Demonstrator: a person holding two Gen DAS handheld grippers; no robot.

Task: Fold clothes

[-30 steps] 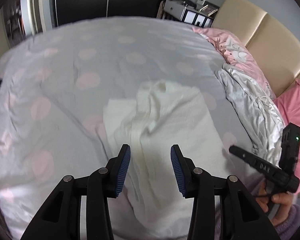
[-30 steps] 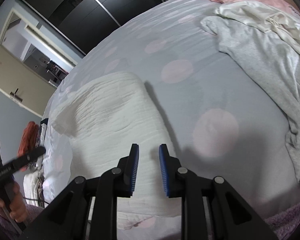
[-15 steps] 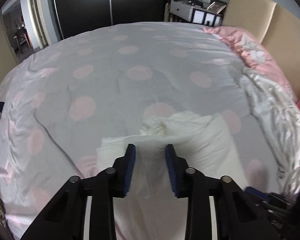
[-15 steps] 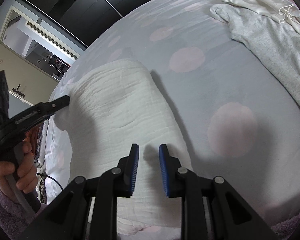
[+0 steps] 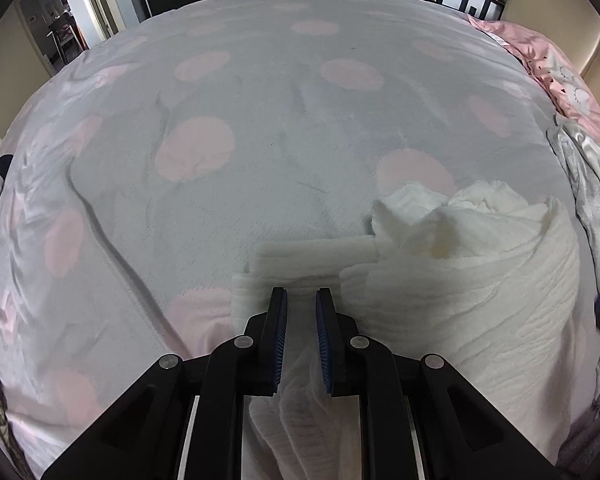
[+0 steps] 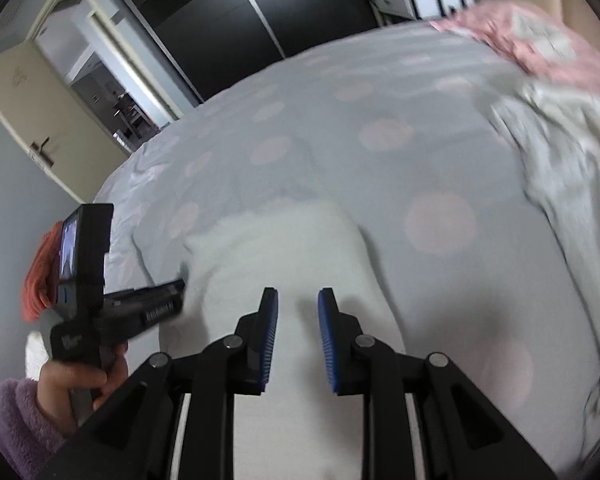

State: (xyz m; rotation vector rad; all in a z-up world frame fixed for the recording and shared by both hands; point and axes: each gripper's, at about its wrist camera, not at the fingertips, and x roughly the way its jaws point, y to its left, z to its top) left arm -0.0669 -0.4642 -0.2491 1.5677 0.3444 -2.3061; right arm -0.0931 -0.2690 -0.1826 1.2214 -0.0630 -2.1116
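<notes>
A white textured garment (image 5: 460, 280) lies partly folded on the bed, its collar end bunched up at the far side. My left gripper (image 5: 301, 292) points steeply down at the garment's near left edge. Its jaws are closing, and a pleat of the white cloth is pinched between the blue pads. In the right wrist view the same garment (image 6: 284, 248) spreads under my right gripper (image 6: 298, 292), which hovers open with nothing between its fingers. The left gripper (image 6: 156, 300), held by a hand in a purple fleece sleeve, reaches the garment's left edge.
The bed cover (image 5: 260, 120) is grey with pink dots and creased on the left. A grey and silvery clothes heap (image 6: 560, 160) lies on the right, with pink bedding (image 5: 560, 80) behind it. An orange cloth (image 6: 40, 276) hangs off the bed's left side.
My left gripper came down onto the garment's near left edge and its jaws narrowed onto the cloth. The right gripper swung and rolled, its view now blurred, jaws unchanged.
</notes>
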